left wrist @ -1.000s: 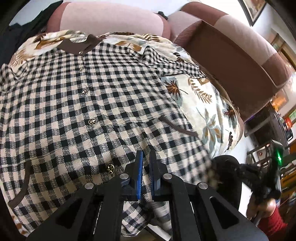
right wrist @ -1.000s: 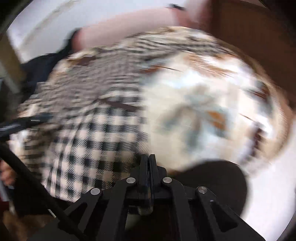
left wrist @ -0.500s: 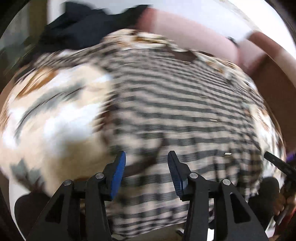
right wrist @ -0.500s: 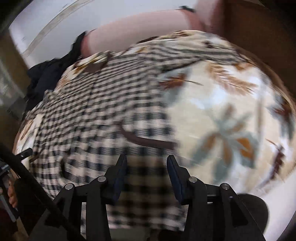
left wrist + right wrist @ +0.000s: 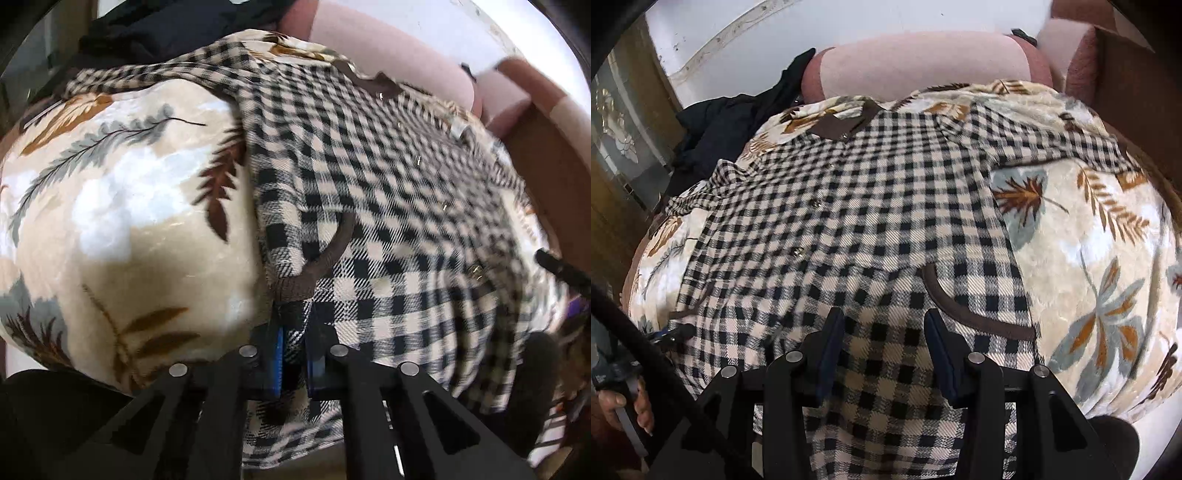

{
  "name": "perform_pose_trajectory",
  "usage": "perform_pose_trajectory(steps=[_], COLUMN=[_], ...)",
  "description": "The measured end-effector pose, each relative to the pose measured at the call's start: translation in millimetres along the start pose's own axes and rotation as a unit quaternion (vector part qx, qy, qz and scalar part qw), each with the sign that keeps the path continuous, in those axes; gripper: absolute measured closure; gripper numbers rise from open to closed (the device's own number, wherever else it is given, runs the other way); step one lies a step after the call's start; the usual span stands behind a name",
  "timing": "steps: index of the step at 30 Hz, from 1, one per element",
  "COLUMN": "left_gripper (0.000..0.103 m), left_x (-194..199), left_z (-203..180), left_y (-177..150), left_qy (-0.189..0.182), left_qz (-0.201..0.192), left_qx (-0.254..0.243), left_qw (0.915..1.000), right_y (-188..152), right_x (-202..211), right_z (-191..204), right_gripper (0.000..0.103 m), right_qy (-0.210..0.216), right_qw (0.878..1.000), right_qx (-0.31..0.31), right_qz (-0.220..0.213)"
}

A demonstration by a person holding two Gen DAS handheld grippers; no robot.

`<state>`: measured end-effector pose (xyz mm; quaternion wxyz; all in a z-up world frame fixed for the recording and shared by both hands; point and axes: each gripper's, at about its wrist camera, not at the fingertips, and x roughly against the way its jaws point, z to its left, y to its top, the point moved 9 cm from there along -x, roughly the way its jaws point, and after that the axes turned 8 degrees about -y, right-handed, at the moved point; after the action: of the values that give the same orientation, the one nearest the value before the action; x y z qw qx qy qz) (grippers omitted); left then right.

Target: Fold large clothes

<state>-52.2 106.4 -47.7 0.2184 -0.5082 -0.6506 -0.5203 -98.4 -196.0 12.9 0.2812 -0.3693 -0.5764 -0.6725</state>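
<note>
— Pink sofa cushions (image 5: 923, 62) fill the top of the right wrist view, and below them you have a leaf-print blanket (image 5: 1100, 258) as your folding surface. Where's the garment?

— Your checked shirt (image 5: 849, 221) lies face up across the middle of the frame, brown collar (image 5: 842, 125) at upper centre, hem hanging toward you over the blanket's lower edge.

— And the claws?

— Your left gripper (image 5: 293, 354) is pinching the shirt's side edge at lower centre of its view, just under the brown pocket trim (image 5: 325, 254). Your right gripper (image 5: 884, 354) is spread wide over the hem, gripping nothing.

— So?

— I'd close the right one on the hem before lifting, so both sides rise level.

— Fabric?

— Soft-looking weave with small metal buttons (image 5: 796, 252); likely to sag.
</note>
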Motion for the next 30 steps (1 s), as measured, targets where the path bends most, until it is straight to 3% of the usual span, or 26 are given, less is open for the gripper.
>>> perform_pose_trajectory(steps=[9,12,13,15,17,19,23,26,30], left_gripper=[0.097,0.068,0.057,0.056,0.045,0.041,0.04,0.04,0.04], left_x=[57,66,71,77,79,75,56,44,25], left_z=[48,67,80,98,119,147,209,247,283], left_y=[12,37,51,74,108,142,199,243,285], left_qy=[0.006,0.016,0.027,0.038,0.048,0.05,0.044,0.06,0.082], left_qz=[-0.034,-0.063,-0.082,-0.109,-0.135,-0.158,-0.17,-0.17,-0.163], left_qx=[0.041,0.064,0.082,0.097,0.108,0.14,0.217,0.244,0.258], left_qw=[0.9986,0.9959,0.9929,0.9885,0.9837,0.9762,0.9603,0.9528,0.9488], right_y=[21,28,31,40,51,59,64,57,57], right_x=[-16,-38,-44,-60,-75,-90,-121,-141,-145], right_z=[78,105,112,128,140,147,160,164,173], right_gripper=[0.053,0.053,0.053,0.053,0.053,0.053,0.053,0.053,0.041], right_qy=[0.05,0.056,0.06,0.065,0.06,0.057,0.061,0.055,0.032], right_qw=[0.996,0.994,0.993,0.993,0.994,0.994,0.995,0.994,0.992], right_qx=[0.076,0.096,0.098,0.095,0.095,0.09,0.078,0.081,0.118], right_qz=[0.002,0.008,0.011,0.013,0.009,0.013,0.033,0.048,-0.004])
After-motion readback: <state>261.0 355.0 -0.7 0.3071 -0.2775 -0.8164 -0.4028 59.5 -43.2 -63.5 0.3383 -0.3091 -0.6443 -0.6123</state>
